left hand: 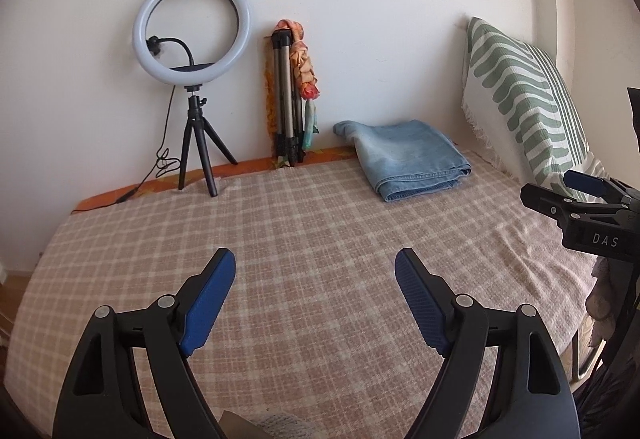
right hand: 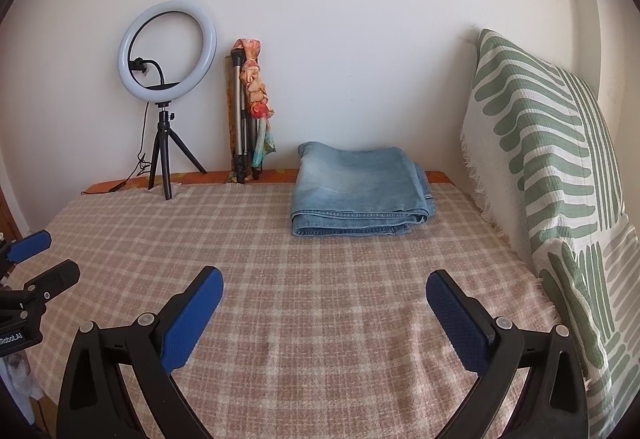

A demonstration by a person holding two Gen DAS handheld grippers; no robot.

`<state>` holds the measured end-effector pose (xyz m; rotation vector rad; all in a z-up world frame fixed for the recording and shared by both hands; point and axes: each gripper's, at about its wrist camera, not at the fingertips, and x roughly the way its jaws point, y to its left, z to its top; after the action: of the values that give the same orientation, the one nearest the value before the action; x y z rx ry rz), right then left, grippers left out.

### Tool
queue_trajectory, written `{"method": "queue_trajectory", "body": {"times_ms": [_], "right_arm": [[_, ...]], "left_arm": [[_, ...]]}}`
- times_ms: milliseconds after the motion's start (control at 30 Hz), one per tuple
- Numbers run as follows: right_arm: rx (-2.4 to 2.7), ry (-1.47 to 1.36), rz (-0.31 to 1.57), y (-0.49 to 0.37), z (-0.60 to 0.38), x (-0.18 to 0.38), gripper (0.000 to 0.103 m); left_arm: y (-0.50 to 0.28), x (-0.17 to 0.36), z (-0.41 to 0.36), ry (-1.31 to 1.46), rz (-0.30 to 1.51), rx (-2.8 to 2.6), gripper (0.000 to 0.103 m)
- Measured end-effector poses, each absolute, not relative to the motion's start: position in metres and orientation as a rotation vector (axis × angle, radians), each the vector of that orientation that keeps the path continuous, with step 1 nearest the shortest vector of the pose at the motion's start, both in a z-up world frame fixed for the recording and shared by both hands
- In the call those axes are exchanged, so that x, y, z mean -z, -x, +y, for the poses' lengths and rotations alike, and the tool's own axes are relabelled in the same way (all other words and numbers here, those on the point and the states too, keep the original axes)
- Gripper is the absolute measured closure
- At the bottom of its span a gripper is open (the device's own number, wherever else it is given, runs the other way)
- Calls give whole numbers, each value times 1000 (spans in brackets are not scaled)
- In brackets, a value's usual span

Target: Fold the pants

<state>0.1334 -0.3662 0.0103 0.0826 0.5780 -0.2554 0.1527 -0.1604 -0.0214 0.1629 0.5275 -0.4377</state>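
My left gripper [left hand: 315, 259]: jaws spread wide, nothing between the 2 blue pads [left hand: 208, 303], held above the bed and angled down at the blanket.
My right gripper [right hand: 324, 279]: jaws just as wide, also bare, above the same blanket; its black body shows at the right edge of the left view.
Checked blanket [right hand: 320, 319]: pink-and-cream plaid, spread over the bed under both grippers.
Pants [right hand: 360, 195]: light blue jeans, already folded into a flat stack, lying on the blanket at the far side near the wall, well apart from both grippers.
Pillow [right hand: 552, 167]: green-and-white, leaning upright just right of the pants.
Ring light [left hand: 191, 27]: on a small black tripod at the far left.
Folded tripod [left hand: 286, 99]: against the wall, patterned cloth draped on it.
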Motion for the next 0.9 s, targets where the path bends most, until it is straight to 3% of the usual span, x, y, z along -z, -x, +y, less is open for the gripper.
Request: {"method": "queue_trajectory", "body": {"times_ms": [900], "right_arm": [[254,-96,567,-133,-371,-9,0]], "left_arm": [[-150,20,-163,-161,520,434,21]]}}
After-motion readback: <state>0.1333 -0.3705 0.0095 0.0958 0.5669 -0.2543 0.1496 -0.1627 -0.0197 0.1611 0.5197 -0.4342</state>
